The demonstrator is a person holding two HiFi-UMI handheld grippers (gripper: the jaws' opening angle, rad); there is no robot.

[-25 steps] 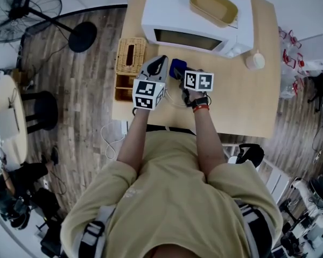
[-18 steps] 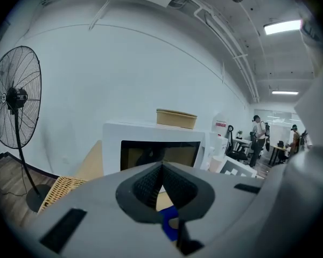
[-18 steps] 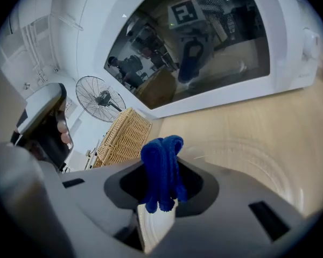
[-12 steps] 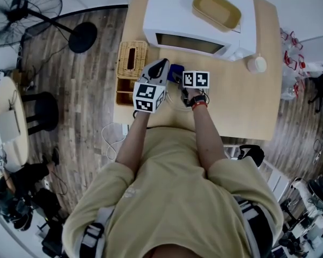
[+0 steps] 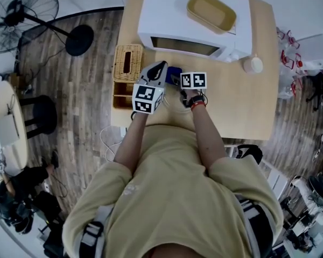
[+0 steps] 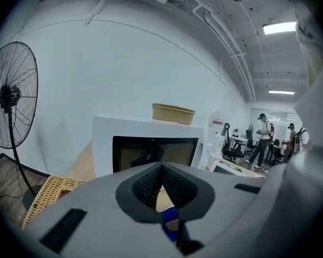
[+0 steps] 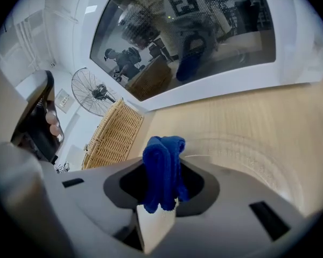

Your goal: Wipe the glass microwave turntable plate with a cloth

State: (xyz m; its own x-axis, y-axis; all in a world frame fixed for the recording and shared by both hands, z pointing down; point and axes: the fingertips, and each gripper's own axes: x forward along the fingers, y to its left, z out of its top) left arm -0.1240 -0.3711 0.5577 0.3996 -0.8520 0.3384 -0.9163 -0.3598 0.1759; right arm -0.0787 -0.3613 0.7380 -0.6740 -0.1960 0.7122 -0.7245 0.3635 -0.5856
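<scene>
Nearest you, your right gripper (image 7: pixel 167 183) had its jaws clamped on the cloth (image 7: pixel 161 153). It was a deep blue terry piece folded over on itself, its rounded fold poking out past the tips. Your left gripper (image 6: pixel 161 168) sat just beside it, on its left. Its jaws were closed, ribbed pads meeting at the tips, and I could make out nothing held between them. Only a sliver of blue showed through the gap lower down.

You held both over the left half of the tabletop (image 5: pixel 242 106), a little in from its near edge.

Just beyond the right gripper's tips lay the glass turntable plate (image 7: pixel 247 155), flat on the wood. It was clear enough for the grain to show through, with a ribbed ring running round near its rim and pale highlights on the ridges. The cloth hung over the plate's near rim, though I couldn't tell whether it touched the glass.

By the table's left edge sat the wicker basket (image 5: pixel 128 62). Behind the plate, along the far edge, stood the white microwave (image 5: pixel 194 18). Its door was shut and its dark window mirrored your gripper and the blue cloth. A tan tray (image 5: pixel 211 8) rested on top of it, and a small white jar (image 5: pixel 253 63) stood just off its right corner. Far left, off the table, a standing fan (image 5: pixel 21 7) stood on the floor.
</scene>
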